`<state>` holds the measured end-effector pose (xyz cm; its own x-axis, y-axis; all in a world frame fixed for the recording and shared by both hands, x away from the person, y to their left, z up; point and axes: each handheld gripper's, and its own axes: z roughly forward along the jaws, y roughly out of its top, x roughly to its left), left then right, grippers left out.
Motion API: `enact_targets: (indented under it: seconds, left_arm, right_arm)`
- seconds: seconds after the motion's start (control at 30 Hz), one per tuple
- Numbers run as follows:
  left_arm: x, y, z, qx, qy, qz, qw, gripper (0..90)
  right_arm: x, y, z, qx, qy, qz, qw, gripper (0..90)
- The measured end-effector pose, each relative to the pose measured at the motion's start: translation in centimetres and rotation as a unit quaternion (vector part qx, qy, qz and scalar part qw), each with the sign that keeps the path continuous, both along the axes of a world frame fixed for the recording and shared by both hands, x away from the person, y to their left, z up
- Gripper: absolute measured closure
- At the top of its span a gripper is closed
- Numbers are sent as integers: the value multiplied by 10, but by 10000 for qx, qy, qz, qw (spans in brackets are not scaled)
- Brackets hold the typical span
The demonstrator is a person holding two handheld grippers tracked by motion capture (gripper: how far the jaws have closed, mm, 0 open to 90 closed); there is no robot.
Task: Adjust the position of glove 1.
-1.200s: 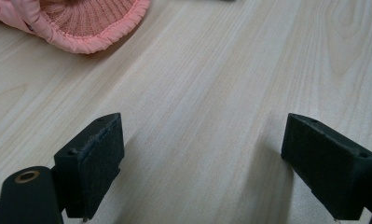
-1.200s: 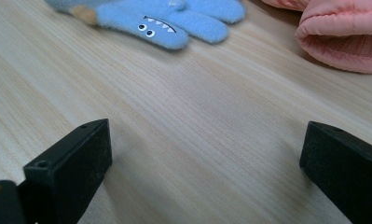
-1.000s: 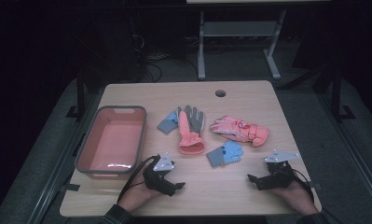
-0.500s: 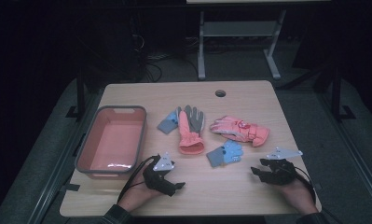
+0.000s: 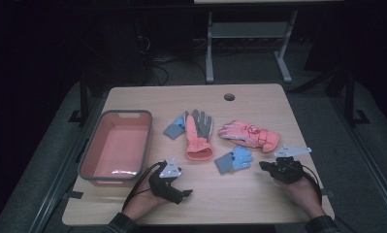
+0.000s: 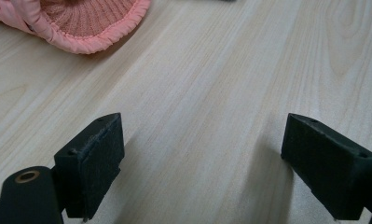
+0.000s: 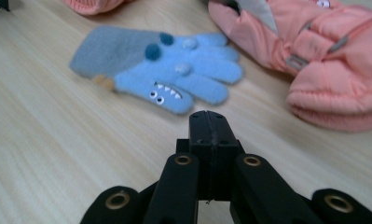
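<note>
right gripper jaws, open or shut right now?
Shut. In the right gripper view the right gripper has its two black jaws pressed flat together, having just closed on nothing; the blue glove lies ahead, untouched.

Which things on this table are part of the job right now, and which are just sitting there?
In the job:
- small blue knit glove with a monster face, just ahead of the right gripper, whose jaws have just closed on nothing
- second small blue knit glove
- two salmon-pink padded gloves
- pink plastic bin
- left gripper, jaws open

Lying about:
- metal frame on the floor

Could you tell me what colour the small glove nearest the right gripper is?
The small glove is light blue with a grey cuff, clearest in the right gripper view.
</note>
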<state>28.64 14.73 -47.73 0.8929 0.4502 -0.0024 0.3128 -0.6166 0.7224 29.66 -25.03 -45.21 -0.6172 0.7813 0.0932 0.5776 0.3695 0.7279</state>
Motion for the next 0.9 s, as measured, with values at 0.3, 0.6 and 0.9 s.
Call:
enact_targets:
  seconds: [0.3, 0.6, 0.9]
  left_arm:
    - [0, 0, 0, 1, 6, 4, 10000, 124]
    - [0, 0, 0, 20, 13, -3, 10000, 124]
    - [0, 0, 1, 29, 20, -6, 10000, 124]
  right_arm:
    - [18, 13, 3, 108, -15, 151, 9998, 900]
    - [30, 30, 4, 98, -12, 280, 9996, 900]
    - [43, 46, 0, 64, 52, 369, 9993, 900]
